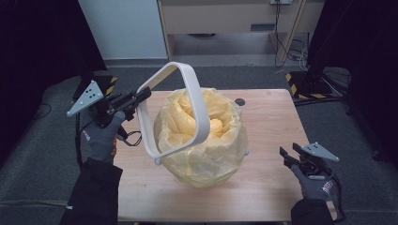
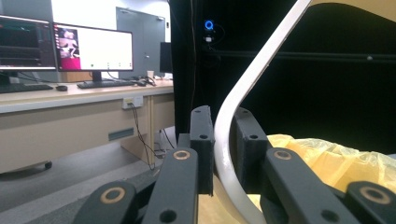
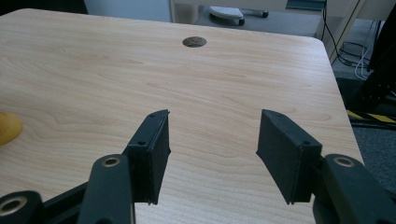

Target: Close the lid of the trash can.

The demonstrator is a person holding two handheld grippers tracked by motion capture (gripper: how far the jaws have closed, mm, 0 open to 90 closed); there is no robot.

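A white hoop [image 1: 195, 101] shaped like a rounded triangle hangs tilted over a bin wrapped in a yellow plastic bag [image 1: 206, 150] at the middle of the table. The hoop's low end rests by the bag's left side and its top corner is raised toward the far left. My left gripper [image 1: 144, 94] is shut on the hoop's upper left edge. In the left gripper view the hoop's white band [image 2: 243, 88] runs up between the pads of the left gripper [image 2: 224, 121], with the bag [image 2: 336, 154] behind. My right gripper [image 1: 287, 157] stands open over bare wood [image 3: 212, 135].
The wooden table [image 1: 263, 187] has a round cable hole [image 1: 240, 101] behind the bag, seen as the hole [image 3: 194, 41] in the right gripper view. Dark carpet surrounds it. A desk with monitors [image 2: 91, 46] stands beyond, along with black curtains and yellow-black striped stand bases [image 1: 300, 89].
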